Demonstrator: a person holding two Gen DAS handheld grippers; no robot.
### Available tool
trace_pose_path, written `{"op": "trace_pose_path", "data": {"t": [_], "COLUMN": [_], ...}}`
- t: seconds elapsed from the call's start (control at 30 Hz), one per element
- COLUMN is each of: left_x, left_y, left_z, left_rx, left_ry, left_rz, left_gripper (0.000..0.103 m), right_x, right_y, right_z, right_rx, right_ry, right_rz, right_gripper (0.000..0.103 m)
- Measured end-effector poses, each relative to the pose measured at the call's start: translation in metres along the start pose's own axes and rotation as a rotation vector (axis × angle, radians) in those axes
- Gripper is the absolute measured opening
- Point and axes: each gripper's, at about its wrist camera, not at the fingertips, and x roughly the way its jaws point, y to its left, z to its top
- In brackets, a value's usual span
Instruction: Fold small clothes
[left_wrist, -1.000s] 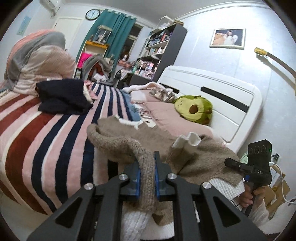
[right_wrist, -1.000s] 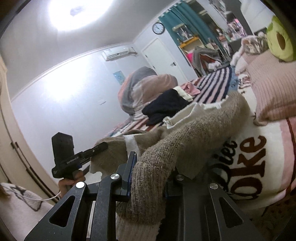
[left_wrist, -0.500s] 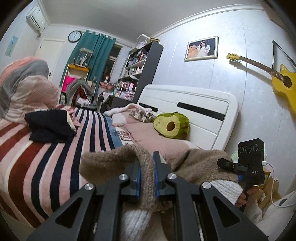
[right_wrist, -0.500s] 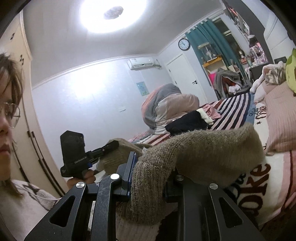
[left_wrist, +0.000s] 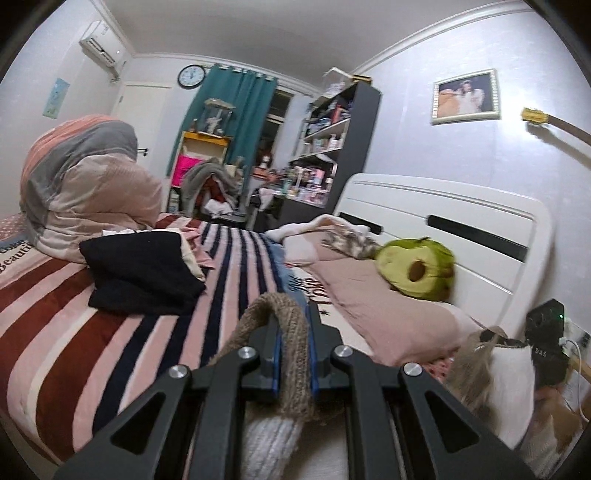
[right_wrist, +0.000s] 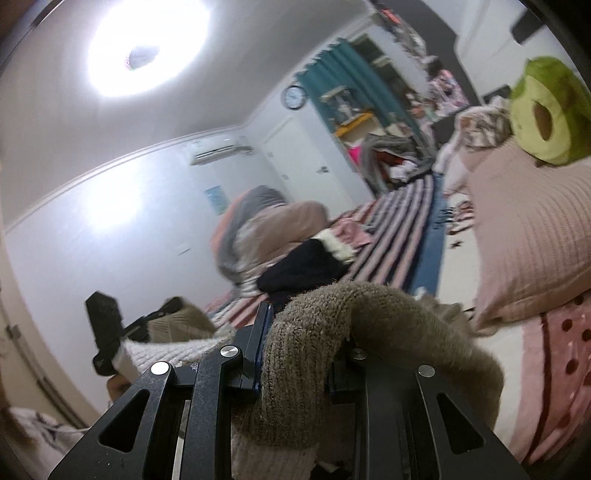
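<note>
Clamping opposite edges of brown knit sweater, left gripper and right gripper fingers hold it above striped bed.

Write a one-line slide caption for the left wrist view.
Left gripper shut on a brown knitted garment above a striped bedspread.

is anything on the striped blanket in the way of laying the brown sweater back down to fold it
Nothing directly ahead: the striped blanket in front of the held brown knit sweater is bare. The folded dark garment sits farther back, toward the left.
</note>
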Motion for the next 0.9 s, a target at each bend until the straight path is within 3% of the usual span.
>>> {"op": "trace_pose_path", "data": {"t": [0.27, 0.6, 0.67, 0.7, 0.73, 0.77, 0.83, 0.9], "left_x": [0.091, 0.168, 0.179, 0.183, 0.182, 0.181, 0.177, 0.172], "left_y": [0.047, 0.086, 0.090, 0.092, 0.092, 0.092, 0.092, 0.093], "left_z": [0.004, -0.019, -0.025, -0.026, -0.027, -0.025, -0.021, -0.016], "left_rx": [-0.012, -0.066, -0.067, -0.071, -0.067, -0.054, -0.036, -0.043], "left_ry": [0.065, 0.214, 0.247, 0.252, 0.248, 0.233, 0.212, 0.203], "left_rz": [0.153, 0.242, 0.246, 0.251, 0.264, 0.292, 0.307, 0.302], "left_gripper": [0.009, 0.011, 0.020, 0.038, 0.065, 0.074, 0.077, 0.078], "right_x": [0.049, 0.099, 0.102, 0.103, 0.103, 0.102, 0.098, 0.096], "right_y": [-0.073, -0.122, -0.126, -0.128, -0.128, -0.129, -0.129, -0.127], "right_z": [0.026, 0.028, 0.027, 0.026, 0.026, 0.027, 0.028, 0.031], "right_rx": [0.070, 0.118, 0.118, 0.118, 0.120, 0.126, 0.126, 0.117], "right_ry": [0.037, 0.149, 0.167, 0.180, 0.186, 0.191, 0.187, 0.168], "right_rz": [-0.179, -0.272, -0.289, -0.297, -0.297, -0.290, -0.293, -0.321], "right_gripper": [0.018, 0.022, 0.026, 0.031, 0.040, 0.047, 0.071, 0.078]}}
